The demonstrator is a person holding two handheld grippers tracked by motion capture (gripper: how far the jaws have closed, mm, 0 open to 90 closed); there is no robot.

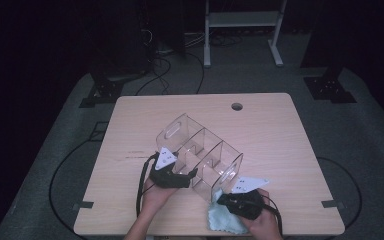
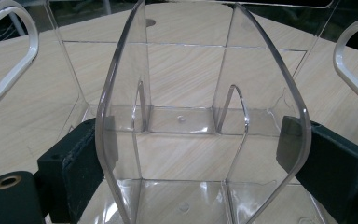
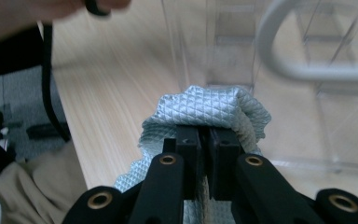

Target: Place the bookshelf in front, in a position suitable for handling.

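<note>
A clear plastic organizer (image 1: 200, 150) with several compartments and a cut-out handle at each end lies diagonally on the wooden table (image 1: 280, 135). My left gripper (image 1: 192, 175) grips its near long side. In the left gripper view its jaws (image 2: 196, 158) press from both sides on a curved compartment of the organizer (image 2: 182, 70). My right gripper (image 1: 225, 200) is at the organizer's near right end, shut on a light blue quilted cloth (image 1: 222, 220). In the right gripper view the cloth (image 3: 214, 107) bunches over the closed gripper (image 3: 209, 149), close to the organizer's end wall (image 3: 205, 46).
A cable hole (image 1: 237, 106) sits near the table's far edge. Behind the table stand a white metal frame (image 1: 242, 20) and black stand bases (image 1: 330, 87), with cables on the floor. The other hand and its black cable (image 3: 46, 70) are at the upper left.
</note>
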